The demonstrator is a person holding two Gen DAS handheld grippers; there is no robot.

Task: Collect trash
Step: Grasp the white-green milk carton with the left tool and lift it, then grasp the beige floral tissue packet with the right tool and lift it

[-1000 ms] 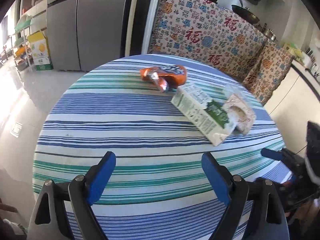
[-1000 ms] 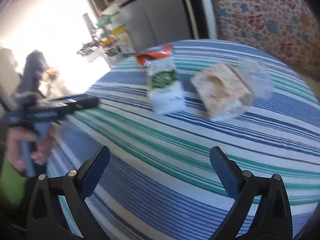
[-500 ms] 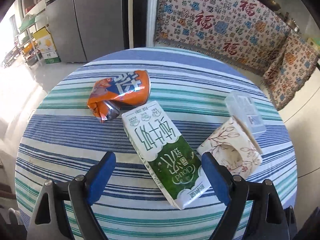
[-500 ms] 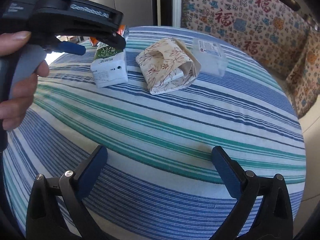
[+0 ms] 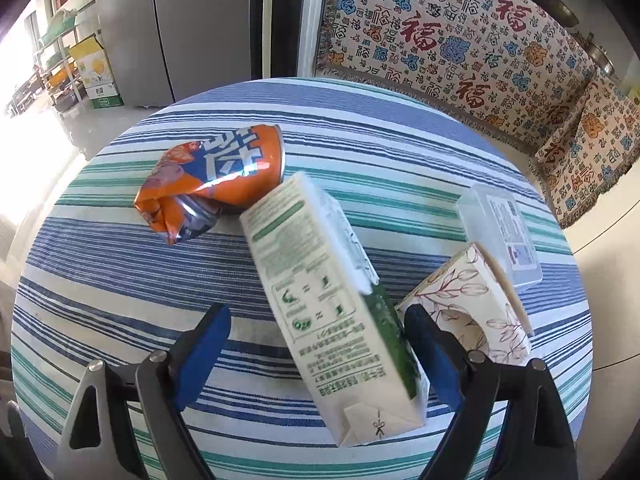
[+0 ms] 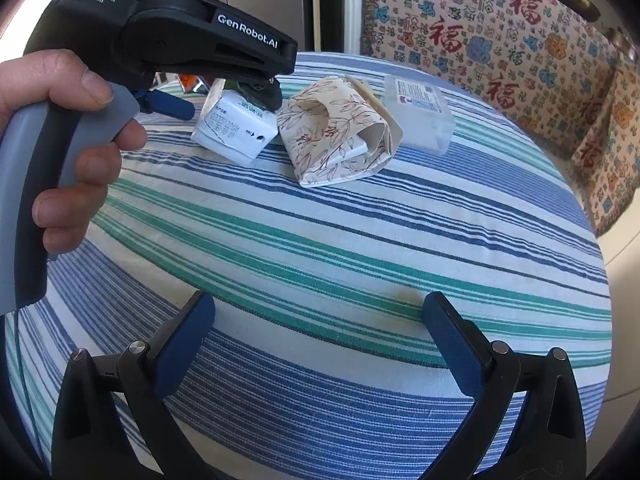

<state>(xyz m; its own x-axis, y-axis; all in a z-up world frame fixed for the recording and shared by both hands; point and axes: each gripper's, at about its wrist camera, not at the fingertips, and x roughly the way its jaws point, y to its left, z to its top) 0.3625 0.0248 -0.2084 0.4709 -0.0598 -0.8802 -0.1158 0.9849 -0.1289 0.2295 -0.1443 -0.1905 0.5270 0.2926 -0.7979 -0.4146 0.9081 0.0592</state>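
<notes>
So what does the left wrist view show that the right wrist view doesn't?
Only the left wrist view shows the crushed orange can clearly, and the milk carton's long printed side between the open left gripper. Only the right wrist view shows the hand on that gripper, and the open right gripper. Both show the floral tissue box, clear plastic box and striped tablecloth.

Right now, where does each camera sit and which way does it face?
Left wrist: on the left hand-held gripper, angled down at the striped table; its open blue fingers straddle the milk carton, crushed can beyond.
Right wrist: on the right hand-held gripper, angled down across the table; its open fingers over bare cloth, plus a hand holding the left hand-held gripper.
Shared: carton, floral paper box, clear plastic box, patterned cloth behind.
</notes>
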